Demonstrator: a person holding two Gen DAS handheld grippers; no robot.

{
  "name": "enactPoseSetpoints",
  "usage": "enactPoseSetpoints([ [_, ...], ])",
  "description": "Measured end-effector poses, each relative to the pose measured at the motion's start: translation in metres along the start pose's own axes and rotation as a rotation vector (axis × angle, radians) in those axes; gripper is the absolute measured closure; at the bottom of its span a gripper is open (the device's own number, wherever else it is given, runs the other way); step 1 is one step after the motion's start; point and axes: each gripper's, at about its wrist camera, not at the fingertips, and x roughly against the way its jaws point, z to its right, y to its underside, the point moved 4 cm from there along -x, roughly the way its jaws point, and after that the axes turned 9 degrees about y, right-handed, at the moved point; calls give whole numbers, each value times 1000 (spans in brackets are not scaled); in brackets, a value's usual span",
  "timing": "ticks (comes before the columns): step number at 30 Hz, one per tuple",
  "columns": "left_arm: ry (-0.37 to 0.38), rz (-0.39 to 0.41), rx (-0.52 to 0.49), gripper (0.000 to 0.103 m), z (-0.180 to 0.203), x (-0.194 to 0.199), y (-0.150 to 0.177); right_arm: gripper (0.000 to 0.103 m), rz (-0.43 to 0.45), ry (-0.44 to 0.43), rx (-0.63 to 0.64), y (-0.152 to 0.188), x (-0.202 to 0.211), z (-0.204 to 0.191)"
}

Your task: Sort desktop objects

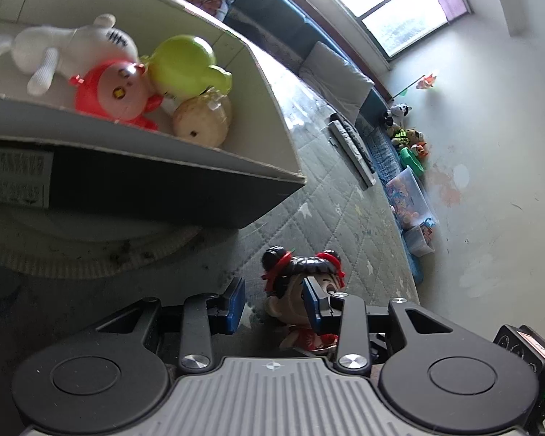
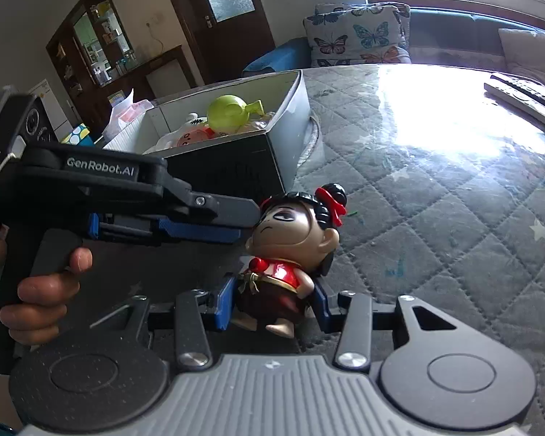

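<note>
a quilted surface [image 2: 436, 200] is seen carrying an open box [image 2: 279, 109] of toys at the far left. near it, a doll figurine [image 2: 290, 250] is flanked at the body by the right gripper [image 2: 272, 307], jaws narrowed but contact cannot be told. the left gripper [image 1: 274, 303] is held beside the doll's head, jaws apart.

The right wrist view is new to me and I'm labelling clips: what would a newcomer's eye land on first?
First, the glossy doll figurine with black hair buns, red ribbons and a red vest, standing on the grey quilted table cover between the blue pads of the right gripper. The left gripper reaches toward its head from the left. Behind sits the white cardboard box holding a lime-green plastic toy.
</note>
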Motion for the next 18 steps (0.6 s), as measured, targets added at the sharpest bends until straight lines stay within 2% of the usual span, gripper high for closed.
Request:
enactPoseSetpoints([
  [2,6,-12,6,65,0,-1,0,58,0,8,-9,-2,1,2],
  [3,8,-15,5,65,0,-2,1,52,3,19,-7,-3,1,3],
  [7,18,-17,4,65,1,-4,2,45,23,50,7,-8,6,6],
  [8,23,-18,4,65,2,-5,2,38,29,55,11,-9,7,6],
  [9,26,-18,5,65,2,-6,2,36,35,65,17,-10,8,6],
  [14,56,-14,33,65,2,-8,1,36,33,94,37,-18,5,12],
  [18,64,-7,51,65,2,-11,-1,37,1,70,47,-24,-7,15],
])
